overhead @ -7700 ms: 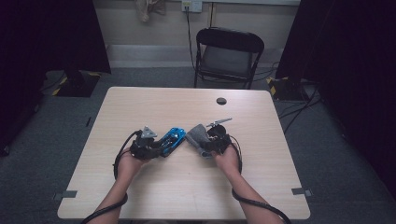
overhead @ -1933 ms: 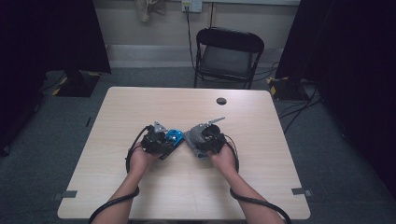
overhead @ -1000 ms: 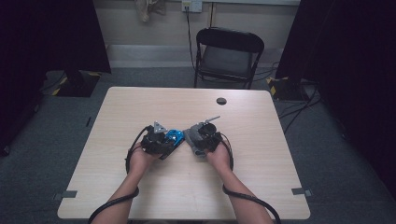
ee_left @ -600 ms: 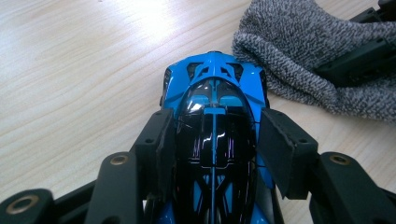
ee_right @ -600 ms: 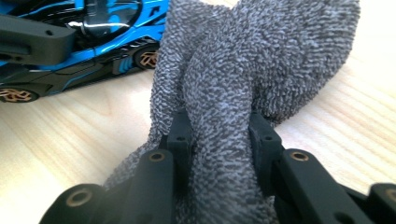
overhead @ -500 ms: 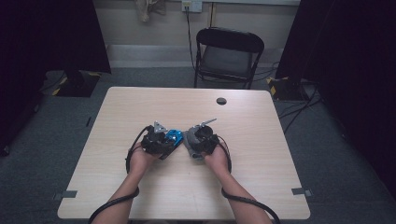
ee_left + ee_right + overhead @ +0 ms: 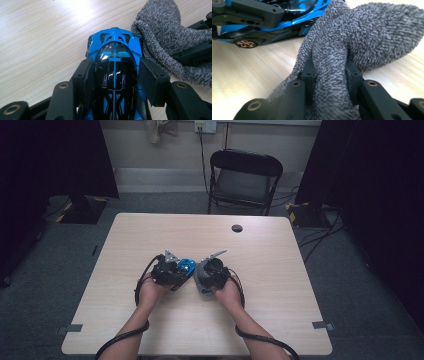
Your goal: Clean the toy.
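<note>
Hands meet near the middle of the wooden table (image 7: 280,270), each holding a gripper. The left gripper (image 7: 114,82) is clamped on a blue toy car (image 7: 113,50), its two black pads pressing the car's sides just behind the glossy dark canopy, the nose pointing away from the jaws. The car sits low over the tabletop; whether its wheels rest on the wood I cannot tell. The right gripper (image 7: 329,72) is pinched tight on a grey knitted cloth (image 7: 367,32), the fabric bunched between its jaws and bulging out beyond them. The cloth lies right against the car's side, touching it. From above, the car (image 7: 185,266) and the cloth (image 7: 202,276) sit side by side between the two hands.
</note>
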`<state>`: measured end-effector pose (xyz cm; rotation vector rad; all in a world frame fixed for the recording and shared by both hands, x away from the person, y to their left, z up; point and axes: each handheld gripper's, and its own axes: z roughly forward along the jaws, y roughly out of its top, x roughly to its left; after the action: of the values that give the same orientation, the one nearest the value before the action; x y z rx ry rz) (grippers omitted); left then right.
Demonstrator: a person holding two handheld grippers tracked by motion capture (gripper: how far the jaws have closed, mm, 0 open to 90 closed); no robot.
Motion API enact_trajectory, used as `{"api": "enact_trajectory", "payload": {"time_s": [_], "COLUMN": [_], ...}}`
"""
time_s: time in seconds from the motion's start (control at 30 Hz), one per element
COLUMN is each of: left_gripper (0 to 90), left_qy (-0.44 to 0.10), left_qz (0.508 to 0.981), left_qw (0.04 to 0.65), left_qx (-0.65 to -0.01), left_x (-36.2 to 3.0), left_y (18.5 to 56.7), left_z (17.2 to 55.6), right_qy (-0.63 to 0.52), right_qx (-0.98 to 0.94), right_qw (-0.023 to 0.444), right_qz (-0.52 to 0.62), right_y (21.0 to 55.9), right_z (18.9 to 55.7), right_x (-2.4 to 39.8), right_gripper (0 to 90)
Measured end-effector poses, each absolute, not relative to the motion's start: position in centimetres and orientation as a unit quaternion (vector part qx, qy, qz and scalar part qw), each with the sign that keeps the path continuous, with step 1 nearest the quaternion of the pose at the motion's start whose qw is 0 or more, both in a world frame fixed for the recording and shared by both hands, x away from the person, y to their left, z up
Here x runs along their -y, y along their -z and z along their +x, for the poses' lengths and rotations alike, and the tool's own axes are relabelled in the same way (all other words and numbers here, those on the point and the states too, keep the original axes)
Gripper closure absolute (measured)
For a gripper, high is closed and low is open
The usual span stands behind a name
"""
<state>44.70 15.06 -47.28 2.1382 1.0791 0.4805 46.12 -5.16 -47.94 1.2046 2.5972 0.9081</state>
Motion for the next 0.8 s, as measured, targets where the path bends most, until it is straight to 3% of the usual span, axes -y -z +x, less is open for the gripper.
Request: {"api": "enact_trajectory", "payload": {"time_s": [0.8], "left_gripper": [46.8], "left_qy": [-0.186], "left_qz": [0.823], "left_qw": [0.339], "left_qx": [-0.415], "left_x": [-15.0], "left_y": [47.2], "left_z": [44.7], "right_qy": [-0.327], "right_qx": [-0.875], "right_qw": [0.021], "right_qz": [0.357], "right_y": [48.1], "right_z": [43.6], "right_x": [4.0], "right_gripper": [68.0]}}
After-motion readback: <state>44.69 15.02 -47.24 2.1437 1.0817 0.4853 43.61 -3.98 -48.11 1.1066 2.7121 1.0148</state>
